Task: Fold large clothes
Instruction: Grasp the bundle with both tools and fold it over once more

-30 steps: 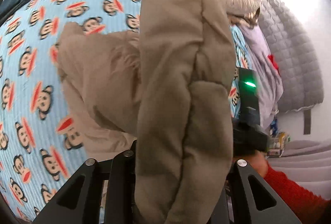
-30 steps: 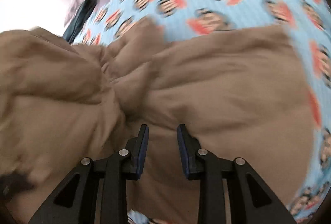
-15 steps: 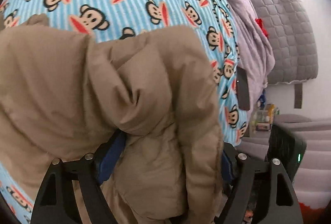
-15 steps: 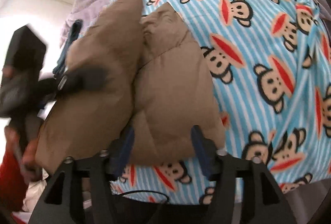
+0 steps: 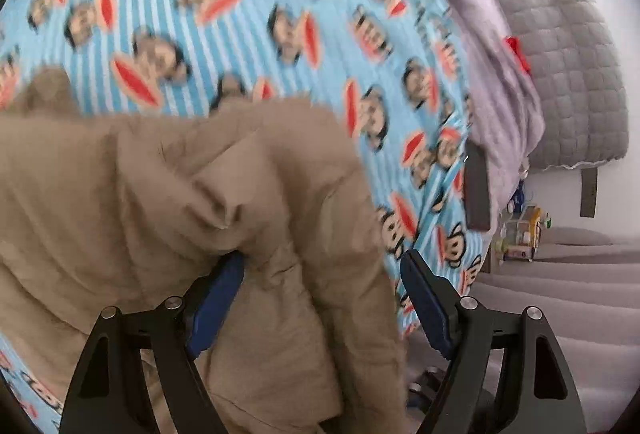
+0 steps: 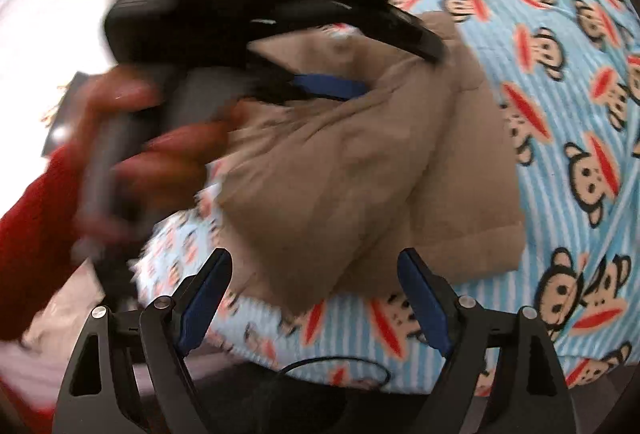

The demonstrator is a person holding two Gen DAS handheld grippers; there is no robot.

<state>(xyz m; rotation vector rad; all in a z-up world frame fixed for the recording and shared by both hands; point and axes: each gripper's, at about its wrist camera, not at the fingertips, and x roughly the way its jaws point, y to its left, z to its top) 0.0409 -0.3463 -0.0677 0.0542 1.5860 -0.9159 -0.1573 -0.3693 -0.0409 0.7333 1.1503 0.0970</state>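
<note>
Right now the tan padded jacket (image 6: 360, 161) lies bunched on the monkey-print bedspread (image 6: 560, 81), near the edge of the bed, one puffy fold lapped over another and a bottom corner flat against the stripes. From the right wrist view, the right gripper (image 6: 314, 294) hangs over that near edge with nothing pinched: its jaws are closing, yet only the jacket's lower lip sits between them and the pads do not press on it. Over on the other side, the left gripper (image 5: 320, 294) stands spread wide, a thick roll of jacket lying loose between the blue pads (image 5: 218, 298), released rather than clenched. The person's hand (image 6: 160, 149), in a red sleeve (image 6: 28, 234), shows up blurred at the left of the right wrist view, wrapped round that gripper's handle. Beyond the bedspread, a lilac sheet (image 5: 508, 93) and a grey quilted headboard (image 5: 560, 45) frame the far end. Here's the worry: this filling is springy, so the lapped fold looks likely to puff back open once nobody holds it. And with the bundle sitting so near the bed's edge, a sloppy regrasp on just the outer layer could drag the whole thing off, or peel the top layer away and undo the fold.
</note>
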